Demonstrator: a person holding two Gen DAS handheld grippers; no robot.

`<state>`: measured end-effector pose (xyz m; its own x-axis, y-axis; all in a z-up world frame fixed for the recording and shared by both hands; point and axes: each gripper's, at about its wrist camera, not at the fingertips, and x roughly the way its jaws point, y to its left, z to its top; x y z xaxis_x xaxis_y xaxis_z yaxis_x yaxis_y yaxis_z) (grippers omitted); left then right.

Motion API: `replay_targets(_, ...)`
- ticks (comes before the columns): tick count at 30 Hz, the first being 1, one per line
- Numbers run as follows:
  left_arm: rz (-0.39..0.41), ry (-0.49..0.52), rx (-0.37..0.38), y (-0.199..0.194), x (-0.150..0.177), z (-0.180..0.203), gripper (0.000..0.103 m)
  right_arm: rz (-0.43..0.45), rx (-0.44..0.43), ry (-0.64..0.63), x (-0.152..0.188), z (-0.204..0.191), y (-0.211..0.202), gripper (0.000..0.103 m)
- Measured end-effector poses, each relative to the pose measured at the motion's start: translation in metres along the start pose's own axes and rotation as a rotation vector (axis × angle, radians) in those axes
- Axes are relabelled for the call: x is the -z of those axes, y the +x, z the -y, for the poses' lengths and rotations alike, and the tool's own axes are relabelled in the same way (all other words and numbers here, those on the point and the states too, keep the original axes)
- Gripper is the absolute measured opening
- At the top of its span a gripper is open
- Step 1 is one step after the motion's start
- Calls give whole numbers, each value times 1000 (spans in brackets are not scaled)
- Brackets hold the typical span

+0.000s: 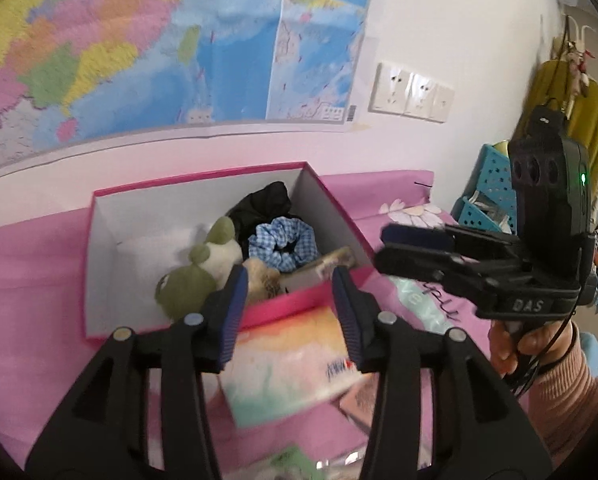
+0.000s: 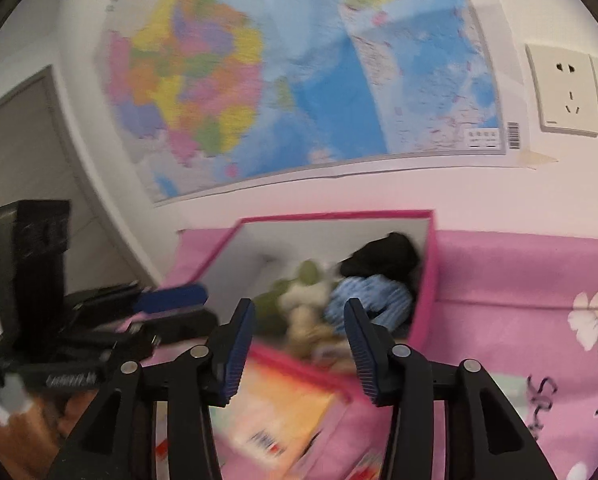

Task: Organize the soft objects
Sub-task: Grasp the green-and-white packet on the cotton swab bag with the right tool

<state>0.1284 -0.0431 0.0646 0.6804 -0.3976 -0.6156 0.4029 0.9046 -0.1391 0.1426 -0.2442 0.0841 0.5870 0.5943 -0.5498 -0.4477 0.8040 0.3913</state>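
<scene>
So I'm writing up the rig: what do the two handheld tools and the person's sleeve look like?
Both tools, left and right, are black plastic with ribbed blue pads and silver pivot pins. The right body carries white "DAS" lettering, three round lenses, a green light and a black cable. The sleeve is ribbed pink knit.

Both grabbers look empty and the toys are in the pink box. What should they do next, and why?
Probably lower the left gripper onto the pastel packet lying just outside the pink box and pick it up. The green plush, blue scrunchie and black cloth already sit inside, both grippers are open and hold nothing, and that packet lies right under the left one. The right gripper could wait.
</scene>
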Motion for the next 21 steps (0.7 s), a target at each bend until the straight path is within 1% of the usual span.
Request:
replay_targets(2, 7, -5, 5, -16, 14, -3, 47, -10, -37, -26, 12, -13, -13, 49)
replay_targets(4, -2, -20, -4, -25, 25, -7, 47, -34, -71, -33, 22, -21, -18, 52)
replay_targets(7, -27, -46, -9, -34, 48, -15, 47, -99, -177, 0, 46, -32, -21, 53)
replay_targets(8, -35, -56, -13, -37, 55, -18, 47, -122, -194, 7, 55, -35, -21, 53)
replay_targets(11, -73, -91, -24, -42, 78, -27, 47, -198, -226, 7, 79, -46, -13, 53)
replay_targets(15, -133, -127, -39, -46, 111, -36, 47, -310, -267, 38, 109, -56, 10, 53)
replay_targets(17, -155, -139, -38, -46, 123, -38, 47, -350, -282, 47, 120, -60, 22, 53)
replay_targets(21, -214, -201, -32, -42, 151, -43, 47, -410, -278, 59, 131, -68, 41, 53)
